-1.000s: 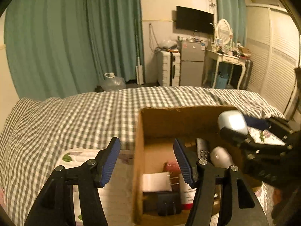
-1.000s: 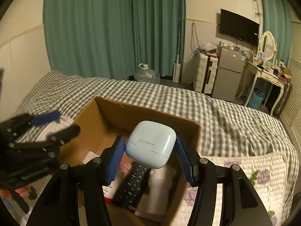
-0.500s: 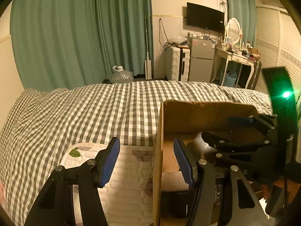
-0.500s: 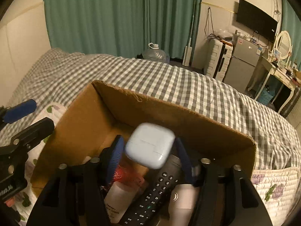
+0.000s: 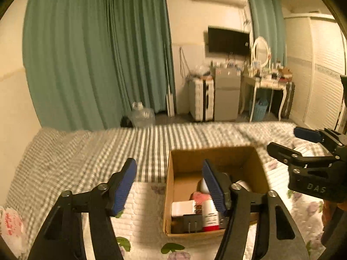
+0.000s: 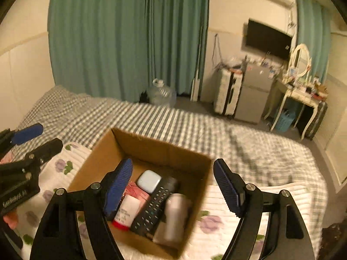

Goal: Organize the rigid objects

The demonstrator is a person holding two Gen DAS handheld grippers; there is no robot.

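Both grippers hanging empty above the packed cardboard box [image 6: 149, 149]

The right gripper [image 6: 173, 186] is gaping wide, gripping nothing; the left gripper [image 5: 169, 184] is likewise spread and empty. The white earbud case [image 6: 149, 181] is lying inside the box, touching the black remote [image 6: 153, 208], beside a grey bottle [image 6: 175, 214]

brown cardboard box [image 6: 151, 149] holds a white earbud case [image 6: 149, 181], black remote [image 6: 154, 208], silver bottle [image 6: 175, 214], red-capped white tube [image 6: 126, 211]. grey-white checked bedspread [image 6: 195, 125], floral white quilt [image 6: 219, 221], teal curtains [image 6: 121, 32].
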